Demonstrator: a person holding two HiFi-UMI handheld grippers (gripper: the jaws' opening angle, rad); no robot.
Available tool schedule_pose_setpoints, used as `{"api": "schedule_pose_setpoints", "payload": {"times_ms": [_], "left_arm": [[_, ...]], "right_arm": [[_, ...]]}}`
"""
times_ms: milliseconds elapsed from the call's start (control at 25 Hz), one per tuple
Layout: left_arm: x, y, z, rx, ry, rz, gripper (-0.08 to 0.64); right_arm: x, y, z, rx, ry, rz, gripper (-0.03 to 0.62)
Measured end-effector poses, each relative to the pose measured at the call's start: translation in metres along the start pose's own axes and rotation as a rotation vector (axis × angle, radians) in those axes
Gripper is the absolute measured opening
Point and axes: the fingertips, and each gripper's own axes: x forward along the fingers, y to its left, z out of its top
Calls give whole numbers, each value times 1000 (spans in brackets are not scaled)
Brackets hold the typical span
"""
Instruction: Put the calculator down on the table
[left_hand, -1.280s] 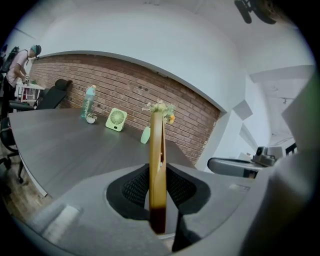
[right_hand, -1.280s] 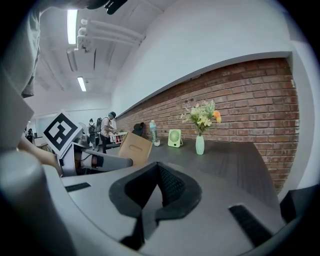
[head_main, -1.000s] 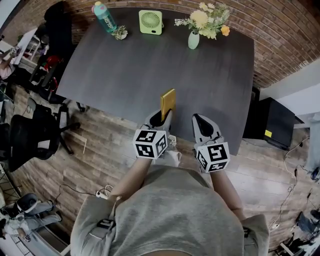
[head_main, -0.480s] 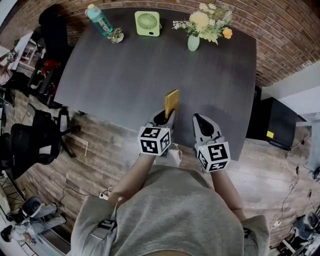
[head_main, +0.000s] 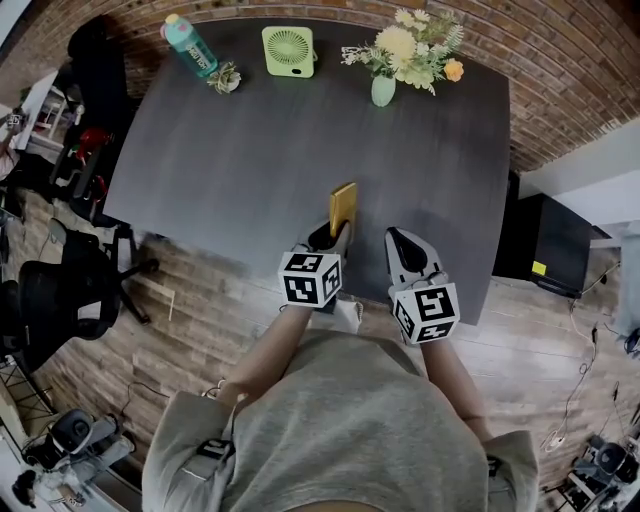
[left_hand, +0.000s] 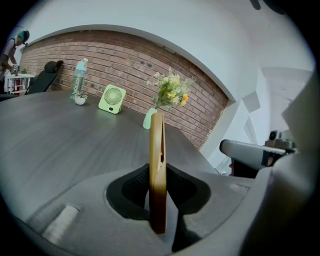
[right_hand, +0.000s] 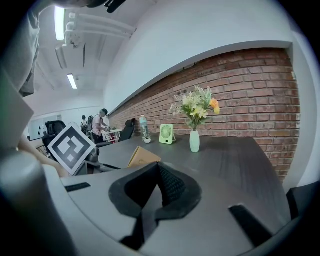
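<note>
A thin yellow calculator (head_main: 343, 205) stands on its edge between the jaws of my left gripper (head_main: 336, 233), over the near part of the dark grey table (head_main: 250, 150). In the left gripper view the calculator (left_hand: 157, 165) is edge-on and upright, and the left gripper (left_hand: 158, 192) is shut on its lower end. My right gripper (head_main: 400, 243) hovers just to the right, over the table's near edge, shut with nothing in it. From the right gripper (right_hand: 156, 192) view, the calculator (right_hand: 143, 156) shows to the left.
Along the table's far side stand a teal bottle (head_main: 187, 45), a green desk fan (head_main: 288, 50) and a vase of flowers (head_main: 385, 88). A black office chair (head_main: 50, 290) is on the floor at the left. A black cabinet (head_main: 545, 245) stands at the right.
Both grippers have moved a little further in over the table's near edge. The left one has sunk slightly, still gripping the calculator.
</note>
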Motion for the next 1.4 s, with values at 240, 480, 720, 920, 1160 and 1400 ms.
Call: {"api": "schedule_pose_setpoints", "payload": {"times_ms": [240, 480, 720, 920, 1160, 1400], "left_arm": [[9, 3, -5, 11, 31, -6, 89], [13, 7, -8, 17, 50, -8, 89], [19, 8, -8, 13, 52, -18, 89], [25, 9, -7, 9, 65, -23, 89], [33, 12, -7, -26, 70, -28, 89], [39, 16, -7, -68, 76, -27, 91]], "right_arm": [[5, -5, 2, 3, -1, -16, 3], [8, -6, 2, 5, 0, -22, 3], [11, -6, 0, 4, 3, -24, 3], [11, -6, 1, 4, 6, -29, 3], [9, -12, -2, 4, 12, -42, 3], [12, -14, 0, 1, 12, -40, 3]]}}
